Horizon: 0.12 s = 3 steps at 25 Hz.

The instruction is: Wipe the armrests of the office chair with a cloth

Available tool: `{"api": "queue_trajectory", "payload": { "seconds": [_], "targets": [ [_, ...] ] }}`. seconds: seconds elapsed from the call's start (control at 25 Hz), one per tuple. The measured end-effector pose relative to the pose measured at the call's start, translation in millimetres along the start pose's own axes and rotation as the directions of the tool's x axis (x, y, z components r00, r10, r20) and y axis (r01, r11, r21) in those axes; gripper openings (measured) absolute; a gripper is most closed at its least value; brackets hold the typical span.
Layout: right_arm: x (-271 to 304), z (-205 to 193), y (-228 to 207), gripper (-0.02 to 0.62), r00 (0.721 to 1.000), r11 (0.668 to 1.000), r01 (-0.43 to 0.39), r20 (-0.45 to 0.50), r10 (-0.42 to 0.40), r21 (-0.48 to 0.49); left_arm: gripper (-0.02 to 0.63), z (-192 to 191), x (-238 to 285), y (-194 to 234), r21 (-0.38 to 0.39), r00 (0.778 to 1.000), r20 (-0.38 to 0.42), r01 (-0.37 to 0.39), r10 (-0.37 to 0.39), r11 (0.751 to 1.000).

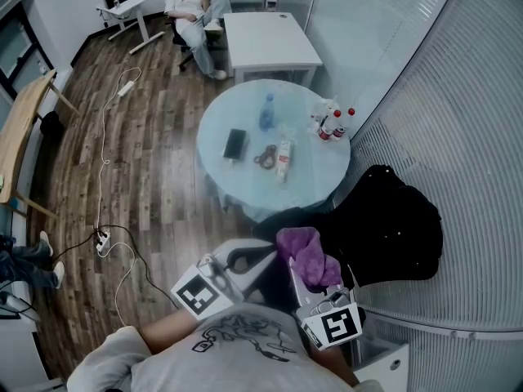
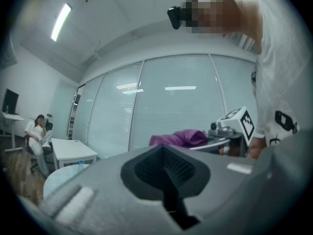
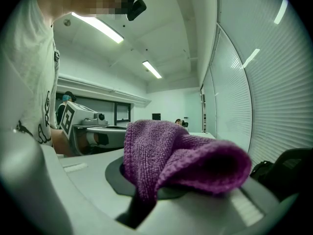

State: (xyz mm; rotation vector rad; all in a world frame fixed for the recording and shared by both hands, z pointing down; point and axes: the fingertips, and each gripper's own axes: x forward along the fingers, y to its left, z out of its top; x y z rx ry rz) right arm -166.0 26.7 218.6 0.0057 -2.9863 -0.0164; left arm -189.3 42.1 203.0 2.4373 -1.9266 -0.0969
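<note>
The purple cloth fills my right gripper view, and its bunched fold hides most of the jaw line beneath it. What I can see is one end of it running down into the slot of the right gripper, whose jaws are closed on it. The rest mounds up over the jaw tips and flops to the right.

From the head view the cloth sits at the front of the right gripper, near the edge of the black office chair. I cannot make out the armrests there. The chair reads as one dark mass, and my own torso cuts off the lower frame. In the right gripper view only a black sliver of the chair shows at the lower right.

The left gripper has its jaws together with nothing between them. Its view looks across at the cloth and the right gripper, which the head view shows lying just beside the left gripper.

Only the head view shows the round glass table beyond the chair. The small things on it are too small for me to name with confidence. A seated person is at the far end of the room.
</note>
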Motion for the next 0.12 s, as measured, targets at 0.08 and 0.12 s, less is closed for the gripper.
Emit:
{"api": "queue_trajectory", "payload": {
  "seconds": [0.08,0.12],
  "targets": [
    [-0.7,0.5,1.0,0.029,1.0,1.0,0.002,-0.001,-0.002,-0.001,0.002,0.3,-1.0,-0.7,-0.005,1.0,-0.003,0.002,-0.002,1.0],
    [-1.0,0.7,1.4,0.029,1.0,1.0,0.003,-0.002,-0.003,-0.001,0.002,0.4,-1.5,-1.1,-0.007,1.0,-0.004,0.003,-0.003,1.0]
  ]
}}
